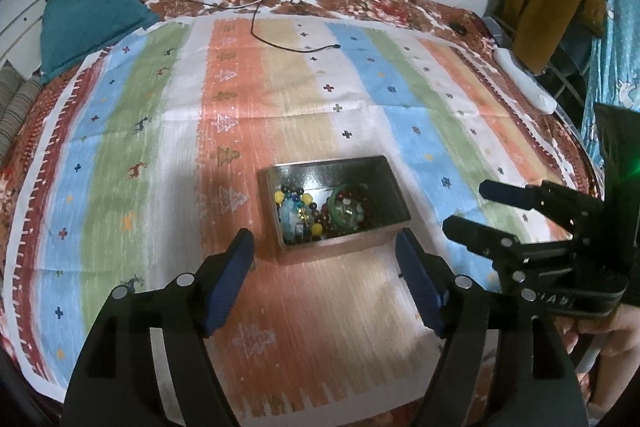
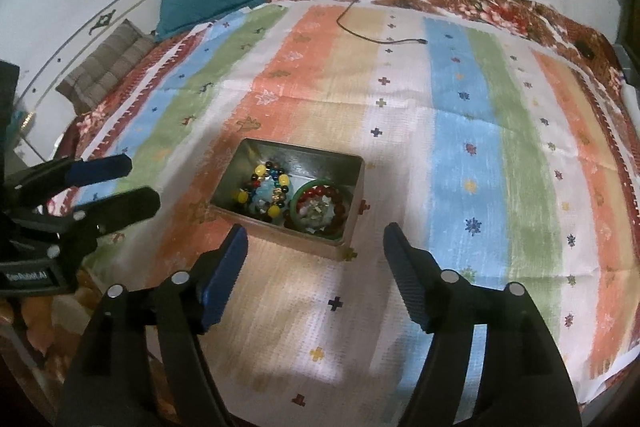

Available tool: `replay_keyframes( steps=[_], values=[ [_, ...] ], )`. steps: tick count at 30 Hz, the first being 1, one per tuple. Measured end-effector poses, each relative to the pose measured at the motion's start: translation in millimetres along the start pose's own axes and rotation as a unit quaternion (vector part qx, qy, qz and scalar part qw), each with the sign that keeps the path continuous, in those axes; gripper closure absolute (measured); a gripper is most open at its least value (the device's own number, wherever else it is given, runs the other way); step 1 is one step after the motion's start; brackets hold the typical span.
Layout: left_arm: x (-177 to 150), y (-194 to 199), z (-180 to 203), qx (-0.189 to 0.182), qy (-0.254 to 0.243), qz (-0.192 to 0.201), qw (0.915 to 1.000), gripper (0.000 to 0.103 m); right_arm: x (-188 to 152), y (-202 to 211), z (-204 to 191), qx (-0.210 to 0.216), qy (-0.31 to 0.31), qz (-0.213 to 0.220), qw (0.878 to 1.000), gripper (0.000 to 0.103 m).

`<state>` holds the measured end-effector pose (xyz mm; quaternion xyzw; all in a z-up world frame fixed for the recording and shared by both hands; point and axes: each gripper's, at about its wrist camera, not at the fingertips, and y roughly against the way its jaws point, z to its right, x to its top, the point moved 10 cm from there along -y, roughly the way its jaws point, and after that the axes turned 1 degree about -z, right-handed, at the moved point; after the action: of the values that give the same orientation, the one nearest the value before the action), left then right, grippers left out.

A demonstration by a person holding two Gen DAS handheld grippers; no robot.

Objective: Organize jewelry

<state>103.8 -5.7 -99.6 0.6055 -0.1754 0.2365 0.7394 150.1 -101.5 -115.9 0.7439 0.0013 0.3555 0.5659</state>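
left gripper [image 1: 324,259] open | right gripper [image 2: 316,259] open | hand [image 1: 600,331] left view only

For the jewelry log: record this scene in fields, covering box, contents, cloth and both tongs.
box: open rectangular metal tin on the cloth
contents: multicoloured bead bracelets; round green bangle around dark red beads
surface: striped pastel cloth
left tongs: open, empty, near the tin
right tongs: open, empty, near the tin
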Motion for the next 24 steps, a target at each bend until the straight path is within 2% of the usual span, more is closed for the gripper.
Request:
replay_keyframes(
  steps=[5, 10, 14, 24],
  values=[
    [-8, 8, 2, 0.001, -0.006, 0.01, 0.9999, 0.022, -8, 7, -6, 0.004, 0.009, 0.007, 1.0, 0.026],
    [-11, 13, 5, 0.006, -0.015, 0.023, 0.9996, 0.013, -13, 15, -6, -0.004, 0.013, 0.017, 1.0, 0.016],
    [-12, 16, 4, 0.011, -0.016, 0.031, 0.9993, 0.007, -11, 24, -9, -0.009, 0.021, 0.04, 0.999, 0.012],
    [-13, 22, 1, 0.028, -0.017, 0.054, 0.998, 0.006, -11, 30, -9, -0.015, 0.024, 0.055, 0.998, 0.009]
  ],
)
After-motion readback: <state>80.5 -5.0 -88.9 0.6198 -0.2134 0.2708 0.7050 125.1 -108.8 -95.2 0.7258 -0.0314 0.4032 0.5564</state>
